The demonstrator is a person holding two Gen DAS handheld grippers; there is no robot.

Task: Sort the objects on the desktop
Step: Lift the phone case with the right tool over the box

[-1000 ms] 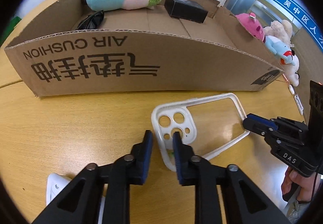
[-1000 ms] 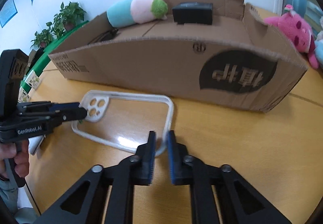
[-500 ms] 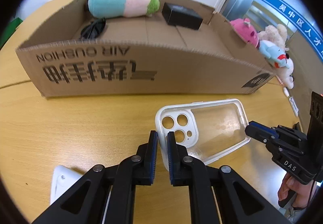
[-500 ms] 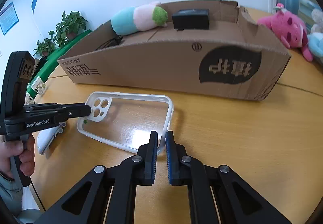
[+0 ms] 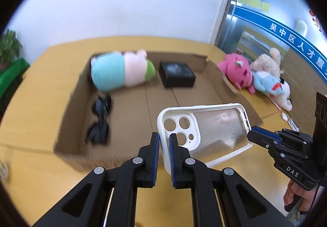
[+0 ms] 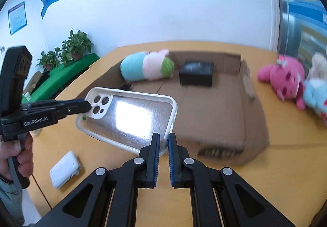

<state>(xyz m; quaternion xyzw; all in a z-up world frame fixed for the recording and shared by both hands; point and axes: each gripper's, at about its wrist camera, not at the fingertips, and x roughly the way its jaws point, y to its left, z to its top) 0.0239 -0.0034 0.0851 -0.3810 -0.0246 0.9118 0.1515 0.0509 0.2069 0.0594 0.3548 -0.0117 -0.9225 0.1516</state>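
A clear phone case with a white rim hangs in the air above the front wall of the open cardboard box. My left gripper is shut on its camera-hole end. My right gripper is shut on the opposite end of the phone case. The right gripper also shows in the left wrist view, and the left gripper in the right wrist view. The box holds a long plush toy, a black box and sunglasses.
Pink, beige and blue plush toys lie on the wooden table to the right of the box. A white power bank lies on the table at the left in the right wrist view. Potted plants stand behind.
Both grippers have closed on the phone case and lifted it off the table, up over the box's front wall. The box interior now shows from above.
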